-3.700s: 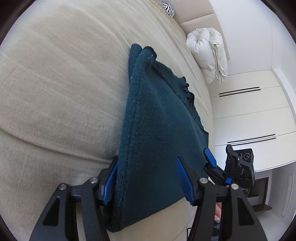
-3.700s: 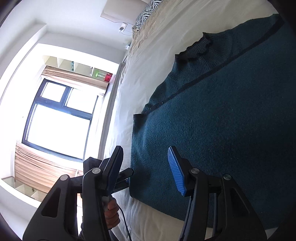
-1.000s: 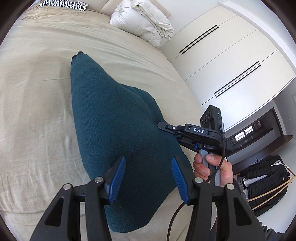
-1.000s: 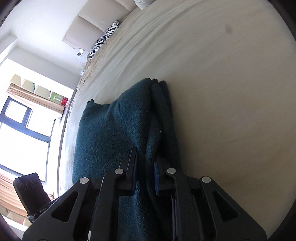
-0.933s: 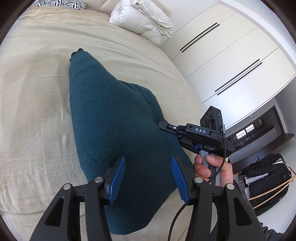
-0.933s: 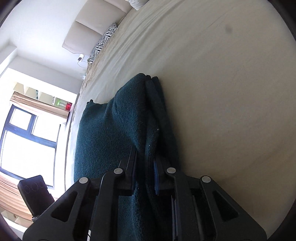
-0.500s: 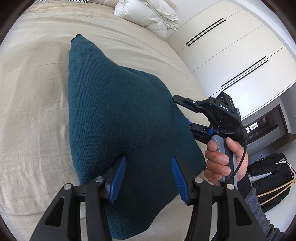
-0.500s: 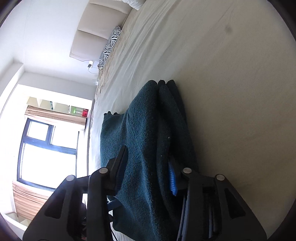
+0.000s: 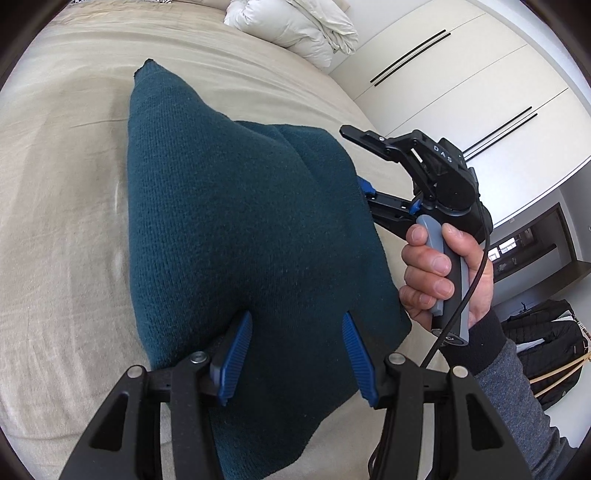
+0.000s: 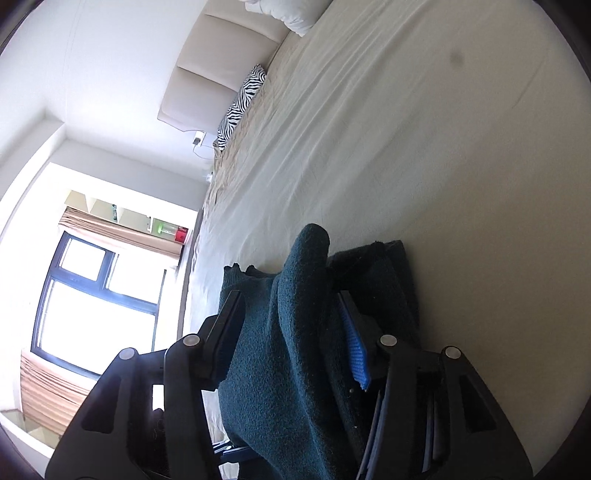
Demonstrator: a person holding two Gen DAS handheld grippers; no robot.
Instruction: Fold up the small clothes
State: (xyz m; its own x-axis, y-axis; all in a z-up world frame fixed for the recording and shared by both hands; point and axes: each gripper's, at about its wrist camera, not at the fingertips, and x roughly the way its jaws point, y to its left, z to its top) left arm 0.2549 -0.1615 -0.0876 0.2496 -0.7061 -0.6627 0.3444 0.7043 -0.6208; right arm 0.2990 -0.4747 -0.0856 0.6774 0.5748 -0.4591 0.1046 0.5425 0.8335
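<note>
A dark teal knit sweater (image 9: pixel 236 229) lies folded on the beige bed (image 9: pixel 55 206). My left gripper (image 9: pixel 295 350) is open just above the sweater's near end, its blue pads apart. My right gripper (image 9: pixel 364 166) is open at the sweater's right edge, one finger above the fabric and one at its side. In the right wrist view the right gripper (image 10: pixel 291 328) is open with folds of the sweater (image 10: pixel 295 325) lying loose between its fingers.
A white duvet (image 9: pixel 295 26) is bunched at the far end of the bed. A zebra-print pillow (image 10: pixel 240 107) lies by the headboard. White wardrobe doors (image 9: pixel 461 81) stand to the right. A dark bag (image 9: pixel 546 343) sits on the floor.
My right gripper was shut on the sweater's folded edge and has opened, letting it go. The sweater has settled on the bed. My left gripper stayed open over the near end.
</note>
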